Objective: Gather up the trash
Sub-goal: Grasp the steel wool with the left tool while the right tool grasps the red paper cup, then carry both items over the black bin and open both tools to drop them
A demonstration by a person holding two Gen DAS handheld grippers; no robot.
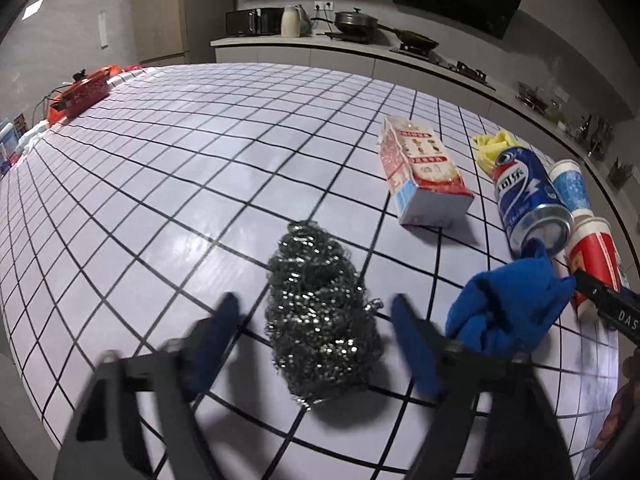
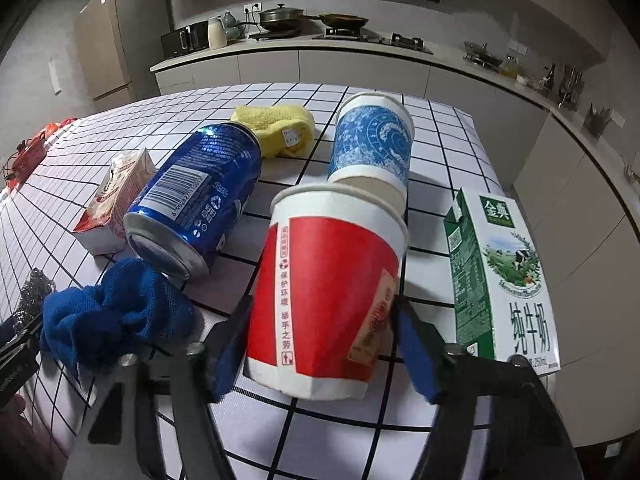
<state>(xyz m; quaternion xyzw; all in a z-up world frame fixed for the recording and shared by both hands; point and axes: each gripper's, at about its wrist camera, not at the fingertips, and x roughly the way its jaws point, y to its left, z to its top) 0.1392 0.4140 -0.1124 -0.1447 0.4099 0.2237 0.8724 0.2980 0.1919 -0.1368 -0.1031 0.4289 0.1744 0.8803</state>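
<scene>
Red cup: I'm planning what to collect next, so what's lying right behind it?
Behind the red cup lies the blue patterned cup on its side, base toward it; whether they touch is hidden.

Dim, cool indoor light in both wrist views. Soft glare patches on the glossy tablecloth (image 1: 192, 184) from overhead; bright ceiling panel (image 1: 32, 10) at upper left. Sparkle on the steel scourer (image 1: 320, 316); sheen on the can (image 2: 200, 196). Short, faint shadows beneath objects. Strong fisheye bending of grid lines, dark vignette at corners. Motion blur on near gripper fingers (image 1: 216, 332), (image 2: 416, 352).
</scene>
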